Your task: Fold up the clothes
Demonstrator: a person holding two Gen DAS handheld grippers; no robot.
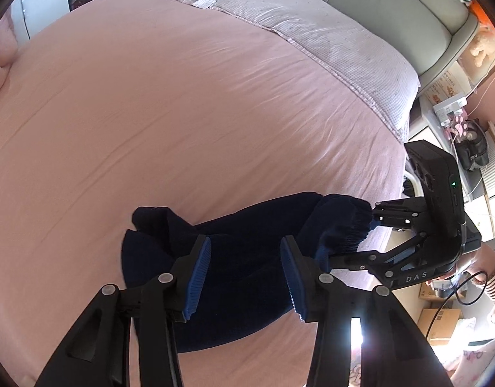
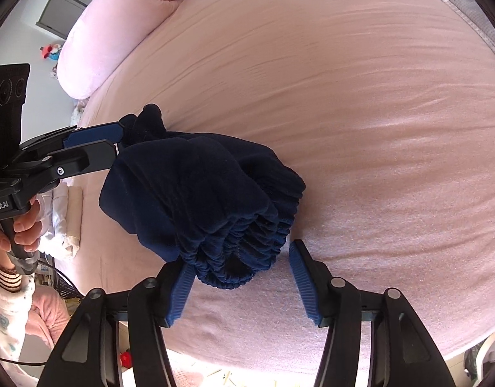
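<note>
Left wrist view: left tool [image 1: 245,277] released, pads clear of cloth, hovering above the navy garment [image 1: 234,258], which lies bunched on the pink bed sheet [image 1: 183,113] near the near-right edge of the bed. Right tool [image 1: 360,238] in from the right at the elastic waistband end [image 1: 344,225]; contact there hidden by cloth. Right wrist view: right tool [image 2: 241,280] parted, waistband [image 2: 241,258] between the pads, left pad [image 2: 183,287] just touching gathered elastic, right pad [image 2: 303,277] apart from it, so no clamp. Left tool [image 2: 118,142] at the far-left end of the garment, grip unclear from here. Judgement: regrasp pending. Best to pinch both layers at the waistband, take the opposite end, pull taut, lay flat before creasing.
</note>
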